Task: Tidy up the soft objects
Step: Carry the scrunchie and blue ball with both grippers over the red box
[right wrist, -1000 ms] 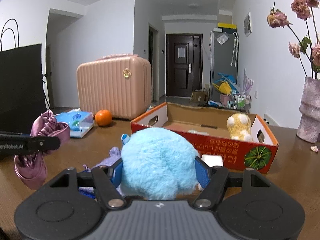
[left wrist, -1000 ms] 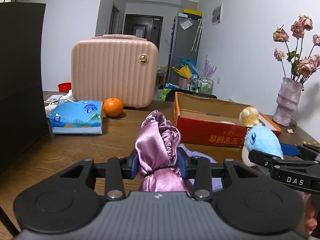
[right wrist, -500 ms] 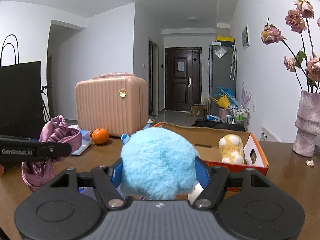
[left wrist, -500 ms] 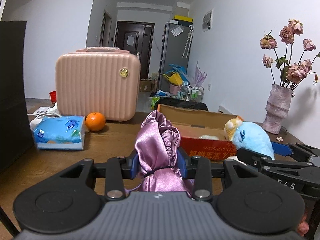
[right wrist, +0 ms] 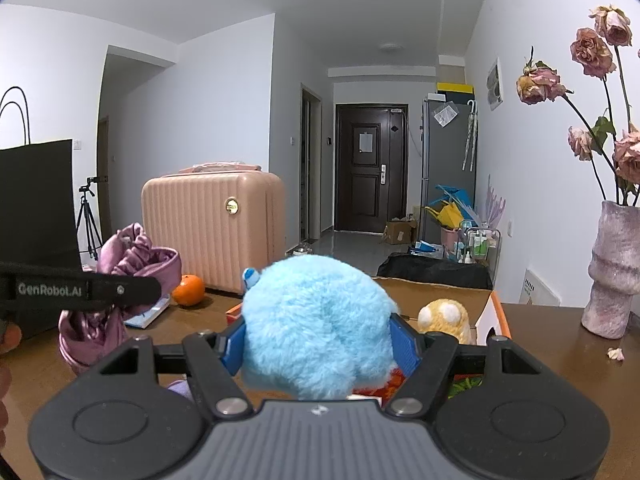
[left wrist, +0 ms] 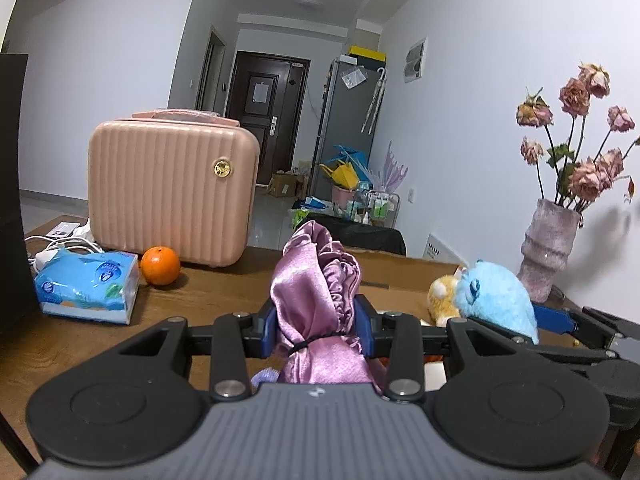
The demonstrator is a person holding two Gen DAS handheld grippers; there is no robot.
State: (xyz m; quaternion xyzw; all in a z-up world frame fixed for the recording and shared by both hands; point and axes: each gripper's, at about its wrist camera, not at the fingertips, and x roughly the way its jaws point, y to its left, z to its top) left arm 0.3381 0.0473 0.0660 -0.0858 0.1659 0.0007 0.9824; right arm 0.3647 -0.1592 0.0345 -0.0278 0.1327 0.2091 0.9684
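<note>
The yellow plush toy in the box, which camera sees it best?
The right wrist view: the yellow plush toy shows its rounded body with white spots above the cardboard box wall. The left wrist view catches only a sliver, hidden behind the blue plush toy.

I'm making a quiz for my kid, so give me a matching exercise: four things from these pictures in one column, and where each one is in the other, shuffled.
Things:
1. purple satin bonnet
2. blue plush toy
3. yellow plush toy
4. orange

Places:
A. in the cardboard box
B. held by the right gripper
C. on the table by the pink suitcase
D. held by the left gripper

Pairs: 1-D, 2-B, 3-A, 4-C
</note>
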